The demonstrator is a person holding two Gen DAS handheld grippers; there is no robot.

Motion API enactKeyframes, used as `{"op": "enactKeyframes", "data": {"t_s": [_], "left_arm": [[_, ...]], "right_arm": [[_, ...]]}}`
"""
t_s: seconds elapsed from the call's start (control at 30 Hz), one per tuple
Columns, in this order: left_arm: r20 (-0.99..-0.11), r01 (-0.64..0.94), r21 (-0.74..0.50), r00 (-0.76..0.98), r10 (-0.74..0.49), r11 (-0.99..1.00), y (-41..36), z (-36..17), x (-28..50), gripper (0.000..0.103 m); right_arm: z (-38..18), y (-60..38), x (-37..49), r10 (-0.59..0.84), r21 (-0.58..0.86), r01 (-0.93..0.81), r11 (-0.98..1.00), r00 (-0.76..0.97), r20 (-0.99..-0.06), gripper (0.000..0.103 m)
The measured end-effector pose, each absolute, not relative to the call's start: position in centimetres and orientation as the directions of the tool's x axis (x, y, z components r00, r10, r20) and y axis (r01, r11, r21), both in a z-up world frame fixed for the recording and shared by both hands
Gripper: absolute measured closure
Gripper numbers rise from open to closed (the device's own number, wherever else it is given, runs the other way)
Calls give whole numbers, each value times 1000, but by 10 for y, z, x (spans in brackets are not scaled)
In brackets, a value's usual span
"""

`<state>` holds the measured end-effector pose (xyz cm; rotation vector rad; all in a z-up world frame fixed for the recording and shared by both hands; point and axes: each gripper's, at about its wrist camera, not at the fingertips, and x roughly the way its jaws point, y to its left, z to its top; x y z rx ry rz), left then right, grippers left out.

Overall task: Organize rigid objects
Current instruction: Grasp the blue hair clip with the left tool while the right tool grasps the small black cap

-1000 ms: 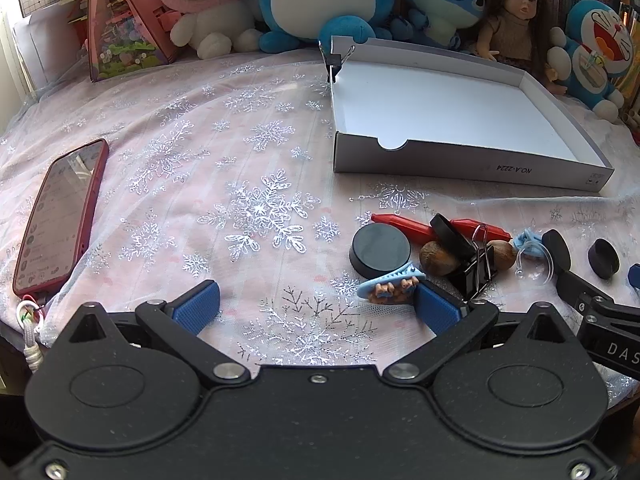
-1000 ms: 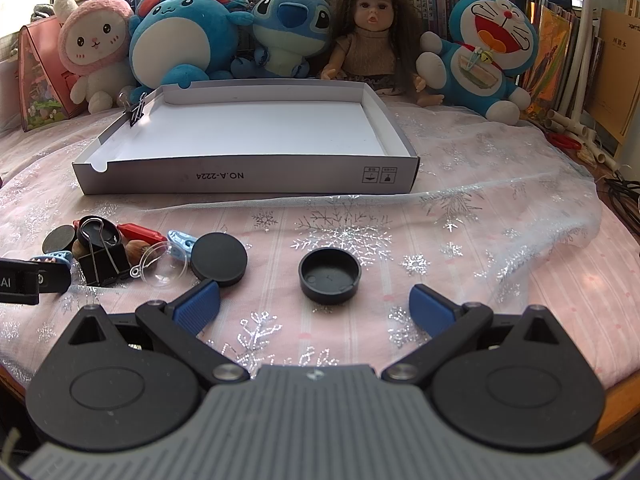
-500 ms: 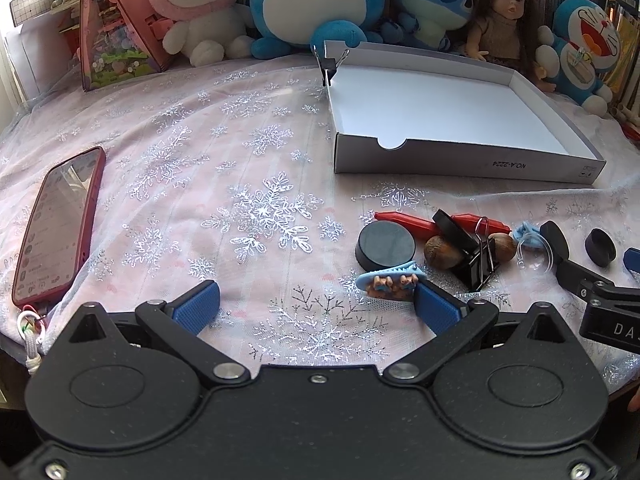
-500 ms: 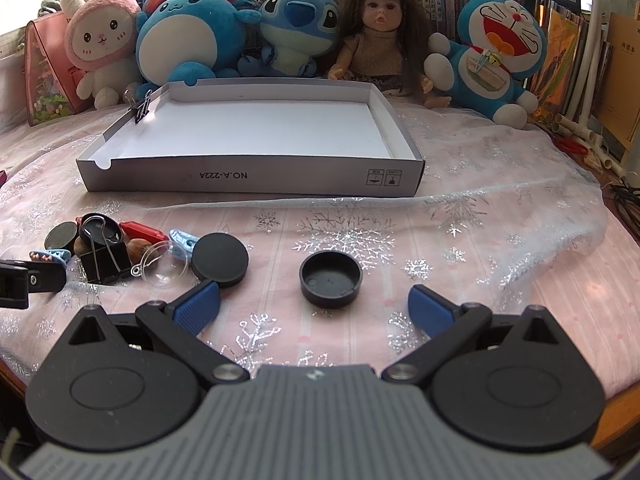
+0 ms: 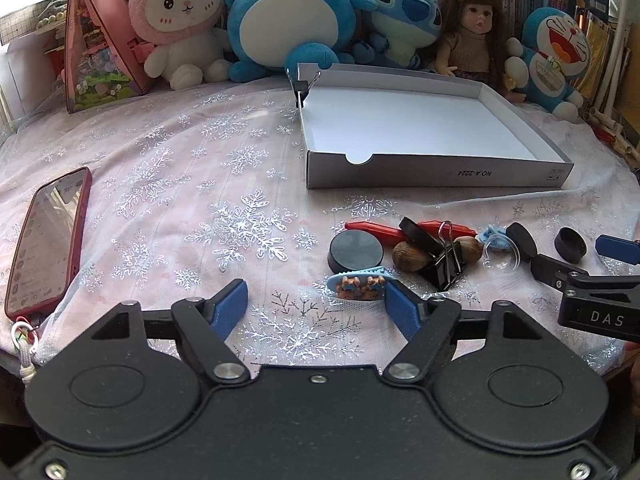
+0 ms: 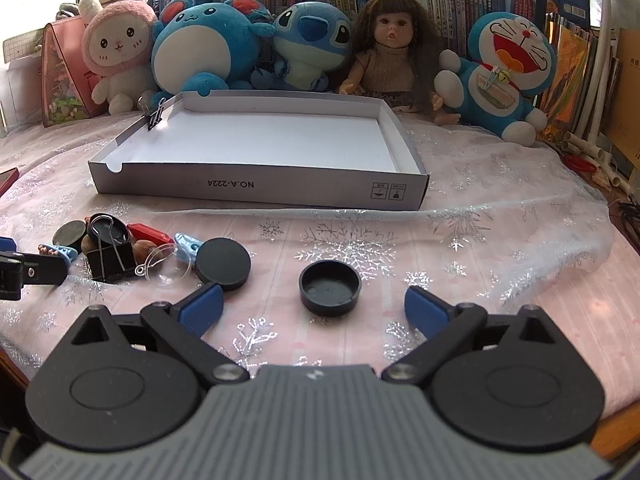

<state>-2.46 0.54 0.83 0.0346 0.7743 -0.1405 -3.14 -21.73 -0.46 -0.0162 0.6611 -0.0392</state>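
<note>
A pale pink cloth printed with silver snowflakes covers the worktop. Beyond the blue-padded jaws sit a grey-walled, white-floored box, black round caps, a black binder clip, a red pen and a light-blue hair clip; left of them, a phone in a dark red case.

Right gripper: blue-padded jaws spread wide over the pink snowflake-print cloth, nothing pinched. Upturned black round plastic cap sits just ahead, between the pads, touching neither. Flat black disc near left pad. Shallow white cardboard box lid beyond; a small black binder clip grips its far-left corner.
</note>
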Motion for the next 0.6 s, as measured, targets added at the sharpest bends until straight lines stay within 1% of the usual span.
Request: {"op": "enactKeyframes", "data": {"t_s": [0.07, 0.1, 0.17, 0.33, 0.43, 0.47, 0.6], "left_arm": [[-683, 160, -31, 717, -137, 987, 2, 11, -28, 41], [-673, 174, -37, 724, -153, 984, -1, 13, -29, 42], [-663, 190, -40, 730, -168, 981, -6, 13, -30, 50], [-653, 177, 3, 746, -132, 984, -16, 8, -31, 66], [-632, 182, 28, 765, -124, 983, -19, 9, -35, 66], [-628, 187, 32, 768, -126, 982, -20, 9, -36, 66], [-629, 197, 21, 765, -140, 980, -21, 8, -37, 66]], "right_arm": [[0, -217, -35, -48, -46, 26, 999, 808, -587, 6], [1, -217, -36, -44, -47, 21, 999, 814, -580, 7], [4, -220, -38, -25, -37, 4, 999, 823, -568, 11], [3, -224, -40, -44, -58, 13, 998, 824, -565, 24], [3, -226, -41, -64, -72, 28, 997, 822, -566, 32], [3, -227, -41, -66, -78, 26, 997, 820, -568, 33], [-2, -228, -41, -72, -87, 27, 996, 817, -572, 39]]}}
